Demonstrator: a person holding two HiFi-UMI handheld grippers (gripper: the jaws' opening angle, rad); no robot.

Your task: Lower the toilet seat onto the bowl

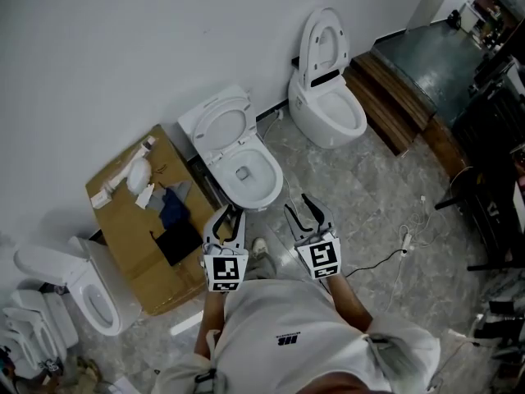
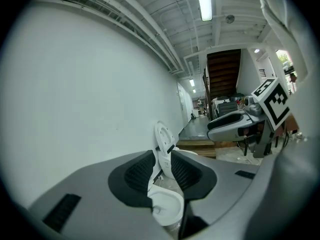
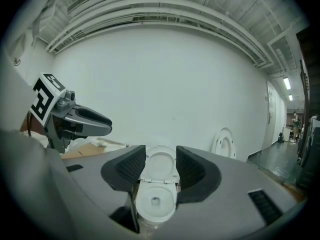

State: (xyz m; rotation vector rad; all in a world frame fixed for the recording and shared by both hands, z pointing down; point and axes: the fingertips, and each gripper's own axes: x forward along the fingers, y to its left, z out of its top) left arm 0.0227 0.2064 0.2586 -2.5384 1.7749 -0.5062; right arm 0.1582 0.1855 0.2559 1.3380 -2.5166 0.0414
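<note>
**A:** Where is the toilet seat right now?

**B:** The toilet seat (image 1: 223, 126) stands raised, leaning back toward the white wall (image 1: 115, 39) above the open bowl (image 1: 250, 177). It isn't down on the bowl. In the right gripper view, seat and bowl show straight through the gap between that gripper's jaws, well beyond them.

**A:** And the two grippers?

**B:** The person holds both out in front, pointing toward the bowl and apart from it. The left gripper (image 1: 230, 210) is clenched. Its pads are drawn in to a narrow slit and they grip nothing. The right gripper (image 1: 297, 204) is released, with its jaws a little wider apart and empty.

**A:** What's around that toilet?

**B:** Just beside it, on the person's left, lies a cardboard box (image 1: 131, 228). On top are some white fittings, a blue cloth and a dark flat item. On the right, along the same wall, is a second toilet (image 1: 330, 113) with its lid upright. The left gripper view shows that lid between its jaws, far off. Past the second toilet runs a wooden platform (image 1: 398, 109).

**A:** Anything on the floor?

**B:** A thin white cable (image 1: 404, 240) trails over the grey marbled floor (image 1: 361, 191) on the person's right. A third toilet (image 1: 92, 295) sits near the lower left edge of the head view, beside the box.
</note>
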